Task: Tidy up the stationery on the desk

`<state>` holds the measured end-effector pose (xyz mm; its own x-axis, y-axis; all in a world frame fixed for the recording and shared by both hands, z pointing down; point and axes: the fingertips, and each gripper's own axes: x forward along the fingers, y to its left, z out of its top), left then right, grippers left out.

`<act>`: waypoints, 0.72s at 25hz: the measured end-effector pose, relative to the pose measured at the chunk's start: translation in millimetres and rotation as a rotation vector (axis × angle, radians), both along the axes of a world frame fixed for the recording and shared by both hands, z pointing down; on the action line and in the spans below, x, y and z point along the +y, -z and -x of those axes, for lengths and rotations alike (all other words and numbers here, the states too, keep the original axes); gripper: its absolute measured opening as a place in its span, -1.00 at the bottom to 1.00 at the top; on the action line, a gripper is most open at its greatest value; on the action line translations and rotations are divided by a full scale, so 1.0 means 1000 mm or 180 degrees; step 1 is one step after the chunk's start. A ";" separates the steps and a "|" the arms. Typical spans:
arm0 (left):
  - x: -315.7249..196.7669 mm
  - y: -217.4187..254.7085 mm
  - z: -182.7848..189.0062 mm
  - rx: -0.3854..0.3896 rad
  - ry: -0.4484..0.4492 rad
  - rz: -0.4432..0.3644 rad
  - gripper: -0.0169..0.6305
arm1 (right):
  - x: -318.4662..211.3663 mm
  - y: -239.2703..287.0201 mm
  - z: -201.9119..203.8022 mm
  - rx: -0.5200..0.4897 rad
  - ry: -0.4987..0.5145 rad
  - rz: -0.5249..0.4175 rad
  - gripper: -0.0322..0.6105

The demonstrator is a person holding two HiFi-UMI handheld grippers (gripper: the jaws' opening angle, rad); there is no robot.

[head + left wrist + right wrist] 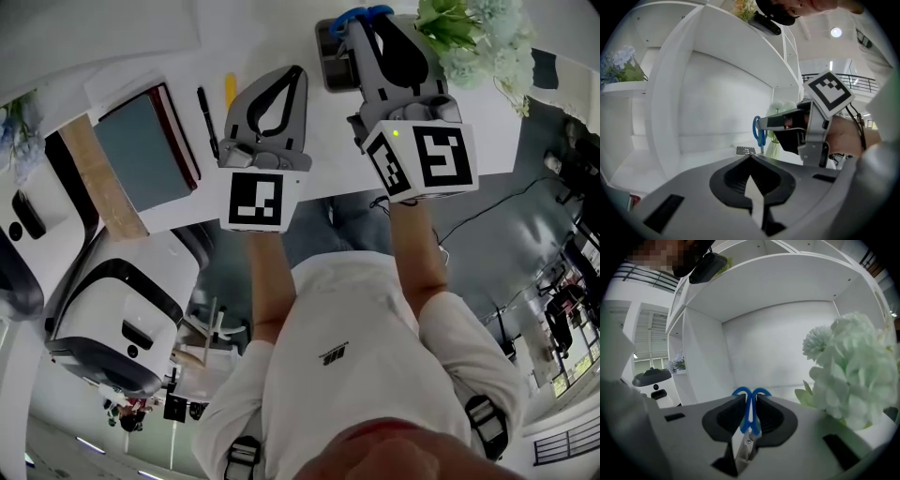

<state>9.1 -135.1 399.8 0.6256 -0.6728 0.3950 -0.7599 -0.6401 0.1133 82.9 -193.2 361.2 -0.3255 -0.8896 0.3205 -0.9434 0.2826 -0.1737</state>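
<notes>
R: my right gripper (749,398) pinches the blue-handled scissors (749,413), loops poking past my fingertips | L: my left gripper (750,158) pressed together, nothing in it | pen (206,122) left of my left fingers | dark tray (330,61), perhaps a holder, just beside my right fingers

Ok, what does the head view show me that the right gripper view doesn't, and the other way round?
Head view only: the grey-covered notebook, the slim black pen and a short yellow stick-shaped item on the white desk, plus the left gripper, jaws together and empty.
Right gripper view only: the white shelf alcove ahead, and steel blades running back between the jaws.
Both: the blue-handled scissors clamped in the right gripper, beside the pale green artificial flowers.
</notes>
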 end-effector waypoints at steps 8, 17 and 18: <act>-0.003 -0.004 -0.005 -0.0009 0.0001 0.0017 -0.95 | -0.011 -0.010 -0.001 0.0008 -0.0021 -0.0066 -0.72; 0.001 -0.007 -0.005 0.0007 0.0027 0.0047 -0.95 | -0.012 -0.013 0.002 0.0017 0.0000 -0.0021 -0.72; 0.002 -0.008 -0.005 0.0004 0.0028 0.0054 -0.95 | -0.011 -0.017 0.003 0.0033 0.0012 0.0009 -0.72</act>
<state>14.4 -133.4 407.7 0.6202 -0.6715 0.4055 -0.7654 -0.6313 0.1252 80.2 -204.2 378.4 -0.3255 -0.8874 0.3265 -0.9440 0.2857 -0.1647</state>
